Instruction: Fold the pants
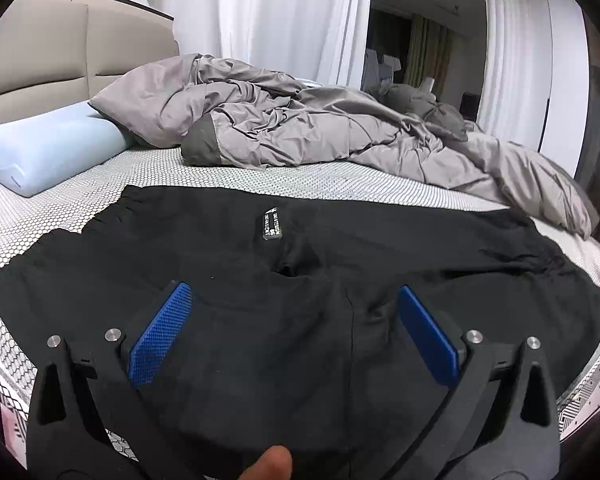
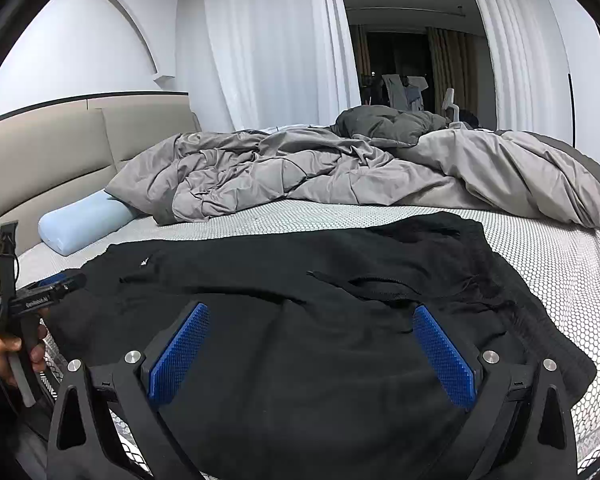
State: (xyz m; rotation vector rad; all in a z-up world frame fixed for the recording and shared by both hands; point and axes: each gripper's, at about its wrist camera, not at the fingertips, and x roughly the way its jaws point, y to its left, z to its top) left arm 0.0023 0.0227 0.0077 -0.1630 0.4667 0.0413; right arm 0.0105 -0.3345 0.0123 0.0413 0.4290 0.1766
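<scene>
Black soft pants (image 1: 300, 280) lie rumpled on honeycomb-textured mattress (image 1: 40, 232).

Even indoor light, fisheye-bent edges

Right gripper (image 2: 312, 350), jaws wide apart, hovers over black pants (image 2: 300, 280) on the bed (image 2: 560, 264).

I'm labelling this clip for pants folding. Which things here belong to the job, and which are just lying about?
Belongs to the job:
black pants
left hand-held gripper, open
right hand-held gripper, open

Just lying about:
grey duvet
light blue pillow
white curtains
</scene>
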